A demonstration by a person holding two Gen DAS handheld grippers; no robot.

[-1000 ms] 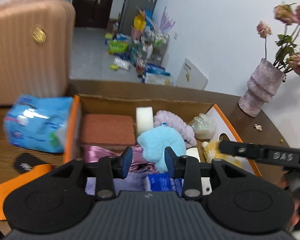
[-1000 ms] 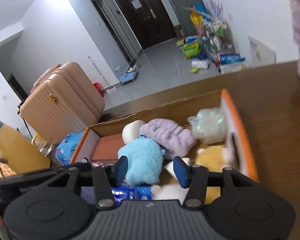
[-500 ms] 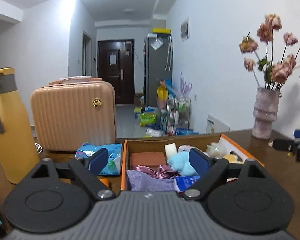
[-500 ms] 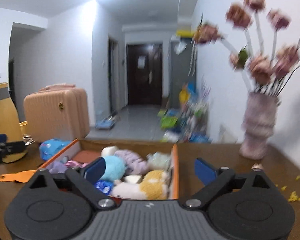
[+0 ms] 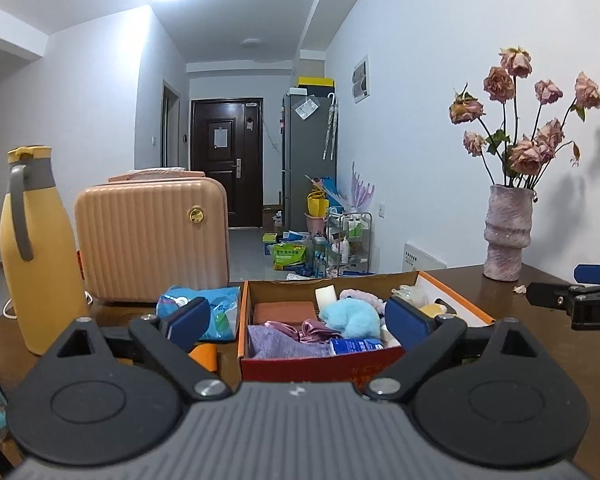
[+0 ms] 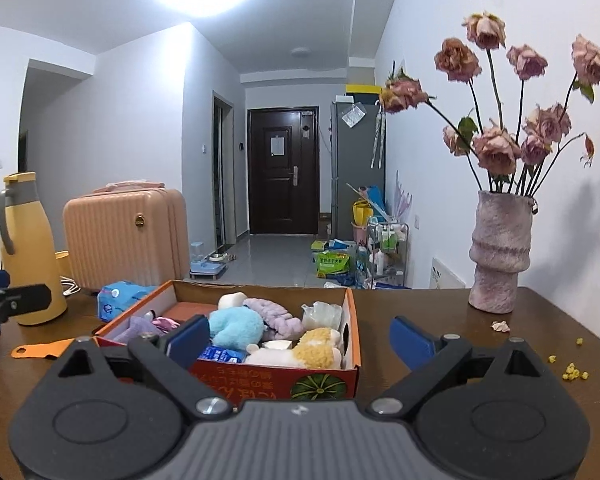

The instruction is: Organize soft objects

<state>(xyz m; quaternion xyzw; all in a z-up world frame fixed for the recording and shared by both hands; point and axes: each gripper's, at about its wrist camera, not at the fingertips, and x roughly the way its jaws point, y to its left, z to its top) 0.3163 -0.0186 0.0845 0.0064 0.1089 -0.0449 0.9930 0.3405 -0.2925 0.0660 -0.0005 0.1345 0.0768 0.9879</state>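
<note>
With plush toys and cloths packed inside the orange cardboard box [image 6: 350, 320], both the left gripper [image 5: 298, 314] and right gripper [image 6: 300, 338] hang spread and empty, jaws just opened, sorting seemingly finished.

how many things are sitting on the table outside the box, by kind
yellow jug: 1
pink suitcase: 1
blue tissue pack: 1
orange flat tool: 1
vase of dried roses: 1
total: 5, leaving out the cardboard box of soft things and the petal crumbs
</note>
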